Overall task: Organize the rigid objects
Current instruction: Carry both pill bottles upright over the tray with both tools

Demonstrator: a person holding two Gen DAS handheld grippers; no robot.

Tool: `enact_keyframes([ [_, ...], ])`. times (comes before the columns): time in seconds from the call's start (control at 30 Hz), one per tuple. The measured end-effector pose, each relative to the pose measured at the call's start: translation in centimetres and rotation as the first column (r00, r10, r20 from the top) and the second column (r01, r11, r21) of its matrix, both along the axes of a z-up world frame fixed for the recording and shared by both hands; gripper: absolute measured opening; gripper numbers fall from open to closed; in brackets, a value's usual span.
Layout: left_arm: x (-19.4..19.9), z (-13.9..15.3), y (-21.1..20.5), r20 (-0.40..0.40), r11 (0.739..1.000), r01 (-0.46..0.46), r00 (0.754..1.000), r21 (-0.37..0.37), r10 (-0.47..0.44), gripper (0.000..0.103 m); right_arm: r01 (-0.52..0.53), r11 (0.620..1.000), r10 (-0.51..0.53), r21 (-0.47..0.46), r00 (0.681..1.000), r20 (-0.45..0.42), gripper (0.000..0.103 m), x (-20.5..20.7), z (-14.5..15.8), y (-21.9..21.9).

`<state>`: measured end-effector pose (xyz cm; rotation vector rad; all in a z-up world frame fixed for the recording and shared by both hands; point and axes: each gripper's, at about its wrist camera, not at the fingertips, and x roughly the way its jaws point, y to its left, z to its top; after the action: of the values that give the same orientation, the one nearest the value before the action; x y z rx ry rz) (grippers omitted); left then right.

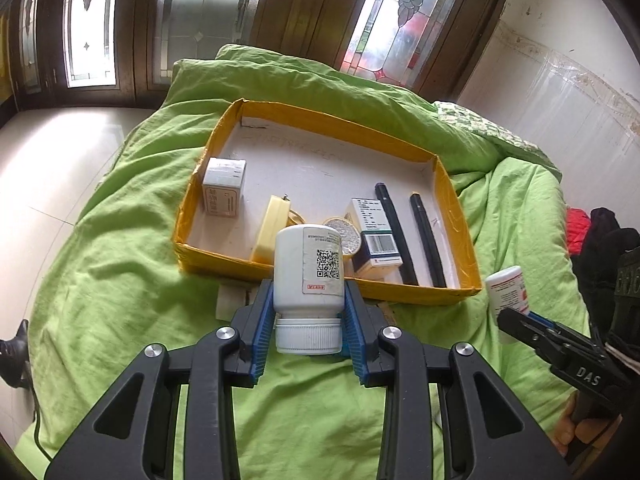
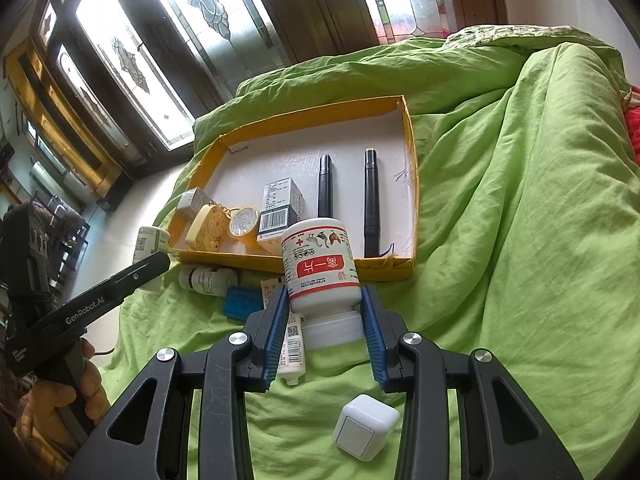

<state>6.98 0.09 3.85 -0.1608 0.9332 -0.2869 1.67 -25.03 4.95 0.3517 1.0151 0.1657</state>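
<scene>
My left gripper (image 1: pixel 308 300) is shut on a white bottle with a QR-code label (image 1: pixel 308 268), cap toward me, held just before the near wall of the yellow tray (image 1: pixel 456 208). My right gripper (image 2: pixel 325 300) is shut on a white bottle with a red-and-white label (image 2: pixel 322 268), also cap toward me, near the tray (image 2: pixel 412 152). In the tray lie two black pens (image 1: pixel 394 228) (image 2: pixel 370 200), small cartons (image 1: pixel 224 188) (image 2: pixel 280 204), a yellow block (image 1: pixel 270 232) and a round tin (image 1: pixel 344 236). The right gripper and its bottle show at the right edge of the left wrist view (image 1: pixel 508 284).
On the green quilt (image 2: pixel 520 200) before the tray lie a small bottle (image 2: pixel 208 280), a blue case (image 2: pixel 242 302), a tube (image 2: pixel 290 344) and a white cube (image 2: pixel 366 426). Glass doors and tiled floor lie beyond. Dark and red clothes (image 1: pixel 600 236) lie at right.
</scene>
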Motion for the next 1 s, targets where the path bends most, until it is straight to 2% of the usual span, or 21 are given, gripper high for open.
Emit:
enact_keyframes([
  [0.37,1.2,1.0,-0.3,0.025,0.997,0.008,1.000,0.075,-0.010,0.031,-0.004,0.999,0.003,0.031,1.000,0.017,0.033,1.5,1.5,0.3],
  [0.7,2.9,1.2,-0.1,0.032,0.996,0.011,0.999,0.086,-0.014,0.031,-0.004,0.998,-0.001,0.063,0.998,0.067,0.033,5.0,3.6,1.6],
  [1.0,4.8,1.4,-0.6,0.033,0.995,0.027,0.999,0.093,-0.030,0.031,0.013,0.997,-0.017,0.077,0.998,0.053,0.033,6.9,2.9,1.4],
])
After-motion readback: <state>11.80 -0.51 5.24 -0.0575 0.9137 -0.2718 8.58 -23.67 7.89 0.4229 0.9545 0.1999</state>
